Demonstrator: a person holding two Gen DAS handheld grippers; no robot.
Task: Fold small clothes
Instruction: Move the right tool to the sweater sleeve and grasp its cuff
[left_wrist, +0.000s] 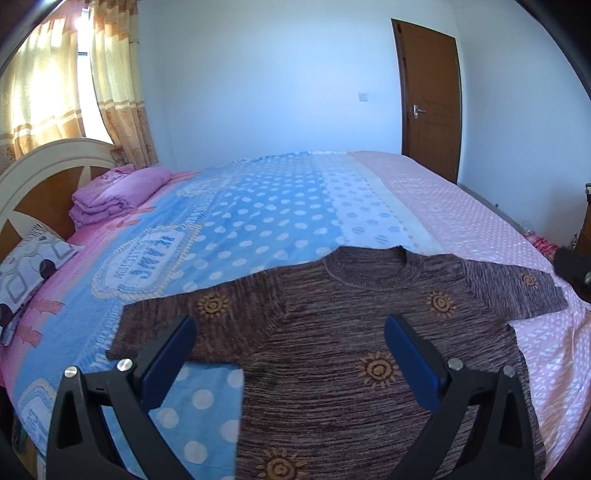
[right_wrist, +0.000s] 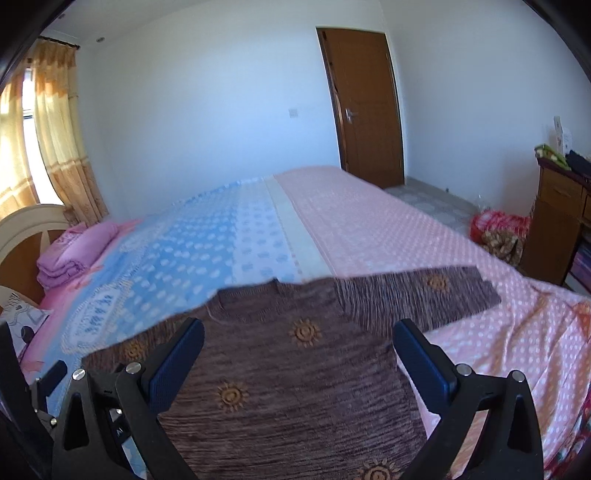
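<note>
Here I count one bed (left_wrist: 461, 206) filling both views, and one brown knit sweater (left_wrist: 332, 354) with orange sun motifs lying flat across the lower centre, both sleeves spread and its neckline toward the far side. In the left wrist view, one folded pink quilt (left_wrist: 118, 195) and one patterned pillow (left_wrist: 29, 266) sit at centre left by the headboard; one brown door (left_wrist: 428, 96) stands shut at upper right. Nothing lies on the sweater. My left hand-held gripper (left_wrist: 290, 332) hovers above the sweater's chest, fingers spread wide, gripping nothing. My right hand-held gripper (right_wrist: 299, 339) is likewise wide apart and empty, above the sweater.
</note>
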